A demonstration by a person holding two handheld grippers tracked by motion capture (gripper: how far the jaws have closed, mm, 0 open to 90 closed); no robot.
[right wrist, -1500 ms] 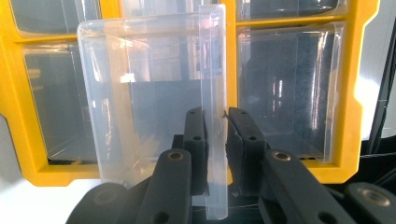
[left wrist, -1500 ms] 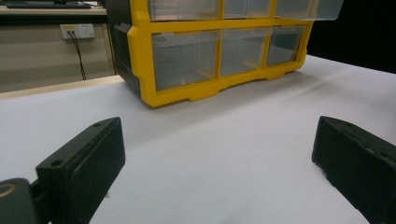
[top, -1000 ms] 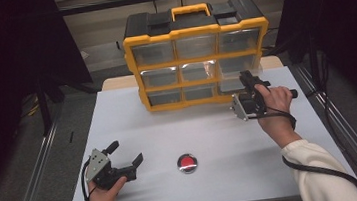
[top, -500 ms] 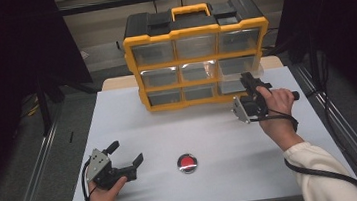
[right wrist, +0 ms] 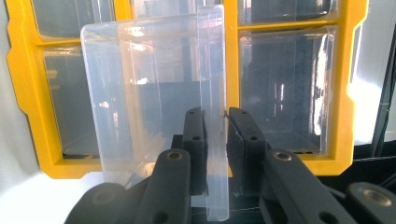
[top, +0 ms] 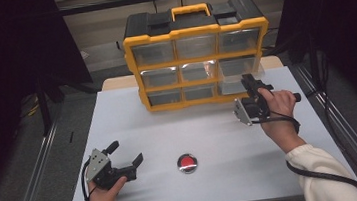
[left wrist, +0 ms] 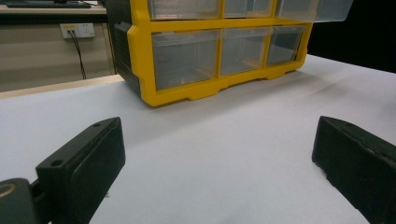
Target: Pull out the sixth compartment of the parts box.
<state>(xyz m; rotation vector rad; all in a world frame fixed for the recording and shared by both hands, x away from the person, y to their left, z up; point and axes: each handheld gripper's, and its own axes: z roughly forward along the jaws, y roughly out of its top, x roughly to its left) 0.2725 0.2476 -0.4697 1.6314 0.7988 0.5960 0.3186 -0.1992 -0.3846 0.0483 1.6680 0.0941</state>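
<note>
Desk (top: 231, 140), white, carries all items. Nearest the person: left tongs (top: 123, 154), jaws spread wide with nothing between them, resting low at the near left corner; the left gripper view shows bare desk between both jaws. Beside these, near centre: small round red button (top: 187, 162) in a metal ring. Farther right: right tongs (right wrist: 215, 128), clenched on the front wall of a clear plastic drawer (right wrist: 154, 84), pulled partway from the bottom right slot. Farthest: yellow and black organiser cabinet (top: 196, 53) with clear drawers.
</note>
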